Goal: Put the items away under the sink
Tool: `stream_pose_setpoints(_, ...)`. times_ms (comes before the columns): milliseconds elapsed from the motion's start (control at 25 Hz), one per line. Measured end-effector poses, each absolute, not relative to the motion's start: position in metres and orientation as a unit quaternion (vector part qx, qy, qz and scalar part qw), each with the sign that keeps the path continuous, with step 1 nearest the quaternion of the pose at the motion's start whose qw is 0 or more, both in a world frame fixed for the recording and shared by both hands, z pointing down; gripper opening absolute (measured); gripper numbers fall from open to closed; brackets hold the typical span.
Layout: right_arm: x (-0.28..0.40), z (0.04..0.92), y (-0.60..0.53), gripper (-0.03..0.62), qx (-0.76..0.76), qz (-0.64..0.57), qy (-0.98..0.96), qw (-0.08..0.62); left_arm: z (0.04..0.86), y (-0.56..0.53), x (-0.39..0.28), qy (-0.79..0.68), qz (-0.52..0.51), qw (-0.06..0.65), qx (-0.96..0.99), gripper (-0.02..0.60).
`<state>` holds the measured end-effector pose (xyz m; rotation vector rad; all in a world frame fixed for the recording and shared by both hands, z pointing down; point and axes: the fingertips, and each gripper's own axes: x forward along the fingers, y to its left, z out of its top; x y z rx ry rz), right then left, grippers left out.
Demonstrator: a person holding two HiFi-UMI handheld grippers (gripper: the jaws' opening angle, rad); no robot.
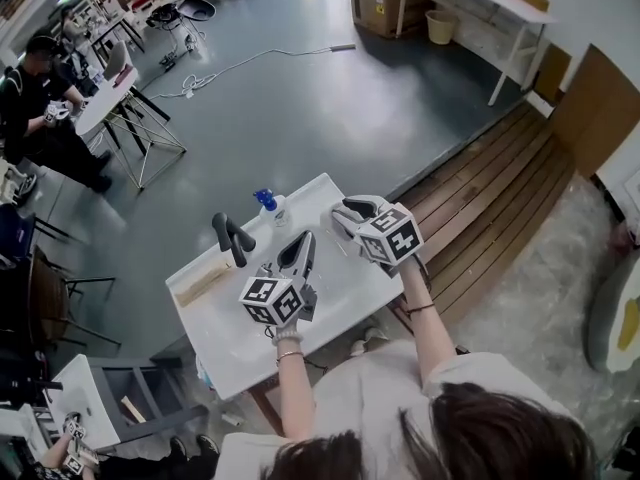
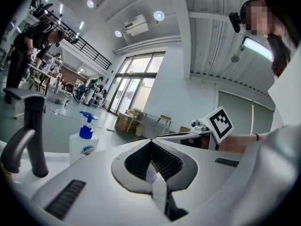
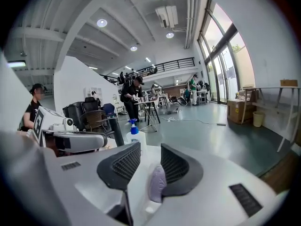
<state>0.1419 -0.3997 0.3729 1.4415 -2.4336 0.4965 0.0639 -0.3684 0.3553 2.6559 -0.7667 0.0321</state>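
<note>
Blue-capped, the soap bottle (image 1: 271, 208) is standing at the far edge of the counter (image 1: 240, 343), so we are aiming the right gripper (image 1: 345, 213) there, jaws slightly parted and empty, seemingly to grasp it, while the left gripper (image 1: 303, 243) is hovering pinched closed on nothing.

Pump bottle (image 2: 84, 142), far edge of worktop (image 1: 340, 288): lower body hidden behind left gripper (image 2: 151, 144); label print too small to read. Faucet (image 2: 29, 135): spout end lost in the dark left rim of the left gripper view. Pale strip (image 1: 203, 280) by worktop's left edge (material indeterminate). Worktop's near edge partly behind the person's forearms (image 1: 292, 383).
</note>
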Motion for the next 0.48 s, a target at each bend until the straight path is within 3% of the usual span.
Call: stream_pose_setpoints(480, 0.155, 0.425, -0.409, 0.302, 0.517, 0.204, -0.810, 0.190, 0.376, -0.370, 0.065, -0.290, 0.022, 0.209, 0.934, -0.003)
